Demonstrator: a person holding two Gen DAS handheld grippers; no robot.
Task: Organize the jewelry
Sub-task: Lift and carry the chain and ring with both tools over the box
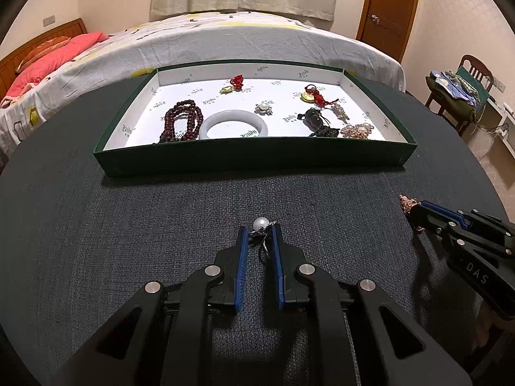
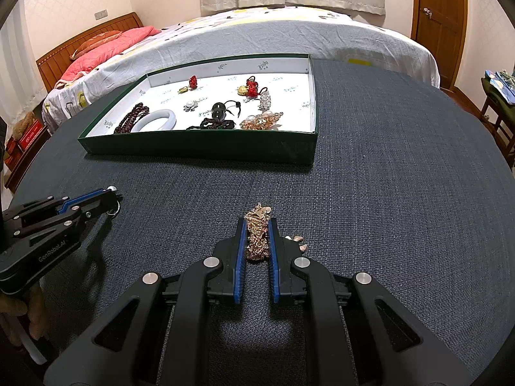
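My left gripper is shut on a pearl charm with a small metal ring, low over the dark tablecloth; it also shows in the right wrist view. My right gripper is shut on a gold chain piece, part of which trails beside the right finger; it also shows in the left wrist view. A green box tray with white lining stands further back, holding red-brown beads, a white bangle, red knot charms, a pearl brooch and a black pendant.
The round table is covered in dark blue-grey cloth. A bed lies behind the tray. A chair with clothes stands at the right, and a wooden door beyond.
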